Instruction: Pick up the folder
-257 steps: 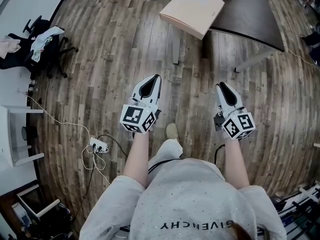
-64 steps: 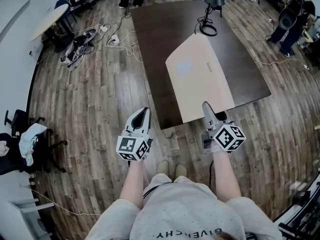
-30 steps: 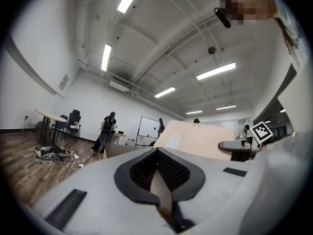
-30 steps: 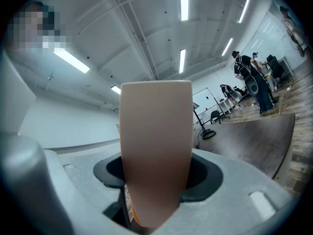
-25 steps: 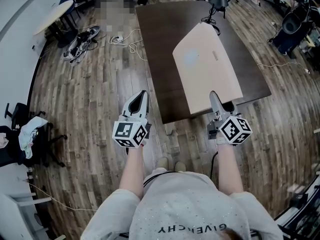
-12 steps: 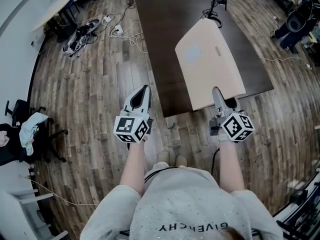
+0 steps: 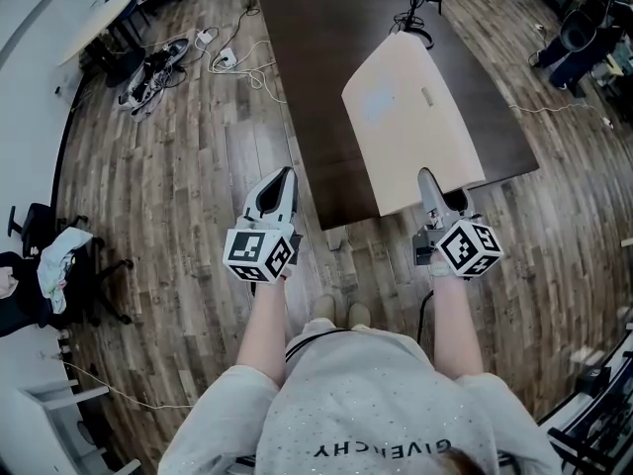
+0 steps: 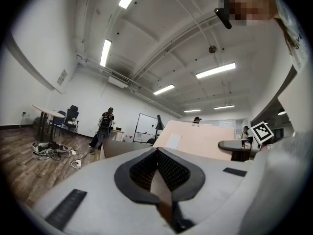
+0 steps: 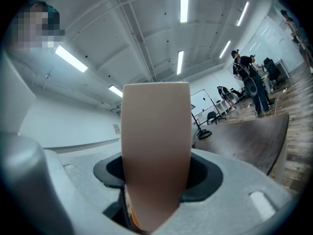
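Note:
A beige folder (image 7: 410, 117) stands tilted over the dark brown table (image 7: 312, 77), its near edge lifted. My right gripper (image 7: 427, 178) is shut on that near edge, just past the table's front side. In the right gripper view the folder (image 9: 155, 146) rises as a broad beige strip from between the jaws. My left gripper (image 7: 287, 173) hangs over the wooden floor, left of the table's near corner, jaws together and nothing in them. From the left gripper view the folder (image 8: 200, 138) shows ahead and to the right, beyond my left gripper (image 8: 157, 153).
A black cable and lamp base (image 7: 415, 13) sit at the table's far end. Tangled cables (image 7: 158, 62) lie on the floor at upper left. An office chair with clothes (image 7: 45, 280) stands at far left. A person (image 8: 105, 126) stands across the room.
Ten seconds ago both grippers hung free, well short of the table; now the right one holds the folder's near edge. Over the last second hardly anything has moved.

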Tool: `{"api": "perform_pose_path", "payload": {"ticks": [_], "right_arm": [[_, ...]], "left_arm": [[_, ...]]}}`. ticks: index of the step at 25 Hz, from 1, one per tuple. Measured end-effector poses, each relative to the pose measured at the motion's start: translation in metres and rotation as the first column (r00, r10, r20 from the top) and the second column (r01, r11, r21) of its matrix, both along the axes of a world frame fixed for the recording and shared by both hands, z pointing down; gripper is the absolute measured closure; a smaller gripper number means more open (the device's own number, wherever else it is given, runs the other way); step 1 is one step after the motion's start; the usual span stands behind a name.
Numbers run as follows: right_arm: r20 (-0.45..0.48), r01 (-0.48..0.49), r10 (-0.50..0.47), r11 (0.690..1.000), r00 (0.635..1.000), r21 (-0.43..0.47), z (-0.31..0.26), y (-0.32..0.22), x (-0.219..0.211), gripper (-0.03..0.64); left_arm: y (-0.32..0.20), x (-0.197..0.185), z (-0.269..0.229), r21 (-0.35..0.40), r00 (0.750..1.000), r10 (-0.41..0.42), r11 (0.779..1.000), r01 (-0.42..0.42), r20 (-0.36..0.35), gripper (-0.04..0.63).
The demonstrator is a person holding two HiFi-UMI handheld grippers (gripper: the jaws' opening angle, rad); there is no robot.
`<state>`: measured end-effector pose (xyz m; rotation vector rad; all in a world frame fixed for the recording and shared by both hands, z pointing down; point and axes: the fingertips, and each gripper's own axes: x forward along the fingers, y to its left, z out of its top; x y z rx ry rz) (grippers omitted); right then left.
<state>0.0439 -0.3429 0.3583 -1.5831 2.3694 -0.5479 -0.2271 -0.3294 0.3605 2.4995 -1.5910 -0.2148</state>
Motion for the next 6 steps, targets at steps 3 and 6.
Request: {"api": "perform_pose_path", "payload": {"ticks": [3, 6], "right_arm": [[0.001, -0.004, 0.004, 1.000, 1.000, 0.000, 0.0013, -0.0008, 0.0019, 0.341], [0.005, -0.009, 0.009, 1.000, 1.000, 0.000, 0.0020, -0.0024, 0.0046, 0.341]], "left_arm": [[-0.0010, 0.0018, 0.0017, -0.001, 1.000, 0.005, 1.000, -0.005, 0.000, 0.597], [-0.0026, 0.0038, 0.0020, -0.002, 1.000, 0.012, 1.000, -0.012, 0.006, 0.597]]}}
